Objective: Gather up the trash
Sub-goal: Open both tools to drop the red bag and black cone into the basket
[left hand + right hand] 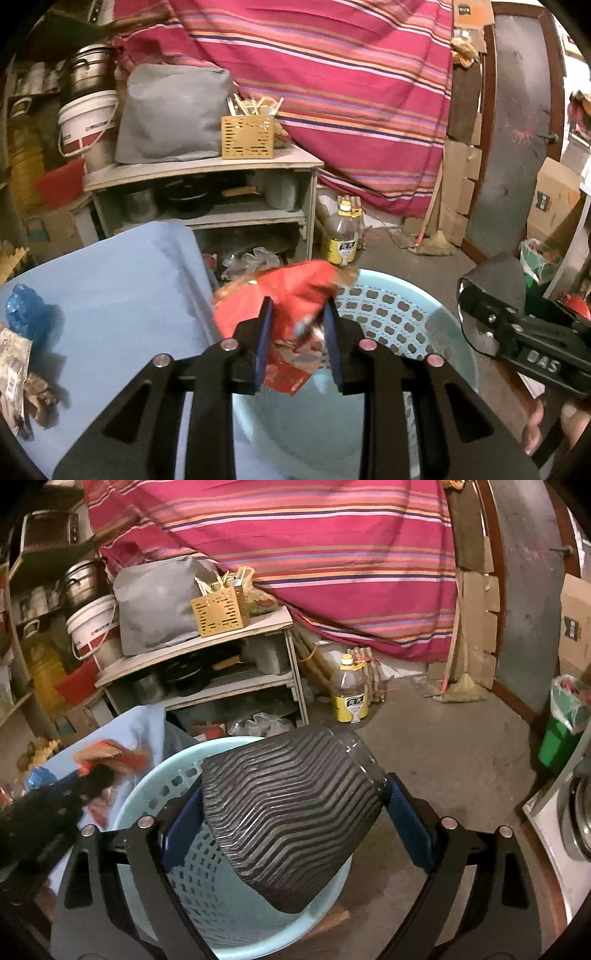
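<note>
Basket (147, 797) on the floor, just right of the cloth-covered table (122, 273). Wrapper (295, 295) above the basket's left rim; ridged cup (291, 819) over its middle. Shelf unit (207, 177) behind table and basket, bottle (341, 236) at its right, striped cloth (332, 92) behind all.

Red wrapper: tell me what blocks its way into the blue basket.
Nothing visible. The left gripper holds the red wrapper at the blue basket rim, whose mouth below is open. The right gripper holds a ribbed black tray over the other side.
</note>
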{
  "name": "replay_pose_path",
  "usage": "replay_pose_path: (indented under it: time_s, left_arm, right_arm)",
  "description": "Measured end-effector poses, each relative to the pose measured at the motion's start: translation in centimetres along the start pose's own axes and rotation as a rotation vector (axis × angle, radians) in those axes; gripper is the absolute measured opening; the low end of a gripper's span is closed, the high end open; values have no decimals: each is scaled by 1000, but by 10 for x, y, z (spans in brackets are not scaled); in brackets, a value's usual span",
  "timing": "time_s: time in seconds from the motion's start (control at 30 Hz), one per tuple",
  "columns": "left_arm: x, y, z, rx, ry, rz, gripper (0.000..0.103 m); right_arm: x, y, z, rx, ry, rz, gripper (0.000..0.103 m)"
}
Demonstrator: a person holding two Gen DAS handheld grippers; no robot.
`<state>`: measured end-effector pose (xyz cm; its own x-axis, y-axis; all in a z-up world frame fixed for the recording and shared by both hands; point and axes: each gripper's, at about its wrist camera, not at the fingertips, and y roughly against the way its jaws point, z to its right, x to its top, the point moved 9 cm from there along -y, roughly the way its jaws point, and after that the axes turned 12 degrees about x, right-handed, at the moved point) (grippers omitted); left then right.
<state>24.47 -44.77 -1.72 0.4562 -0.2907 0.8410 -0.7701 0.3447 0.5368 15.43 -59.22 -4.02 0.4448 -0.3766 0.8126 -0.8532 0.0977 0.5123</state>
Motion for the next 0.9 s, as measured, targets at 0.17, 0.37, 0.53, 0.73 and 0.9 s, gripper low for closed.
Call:
replay_pose_path:
  time_s: [0.17,0.37,0.53,0.73,0.9]
  left_arm:
    - [4,-7,-6,-1,21,-17,62]
    - [5,15,-36,43,18,17,77]
    - [0,32,-63,127,5,48,88]
    - [-6,48,-108,210,22,63,92]
    - [-17,62,-160,276,83,52,93]
  right_arm:
    - [-1,-2,4,-10,5,-7,90]
    - [-6,-14,-2,-1,-1,-28,90]
    - [-5,-30,-18,3,6,-27,91]
    - [4,-32,-35,11,14,3,99]
    - [7,-23,-54,5,30,23,99]
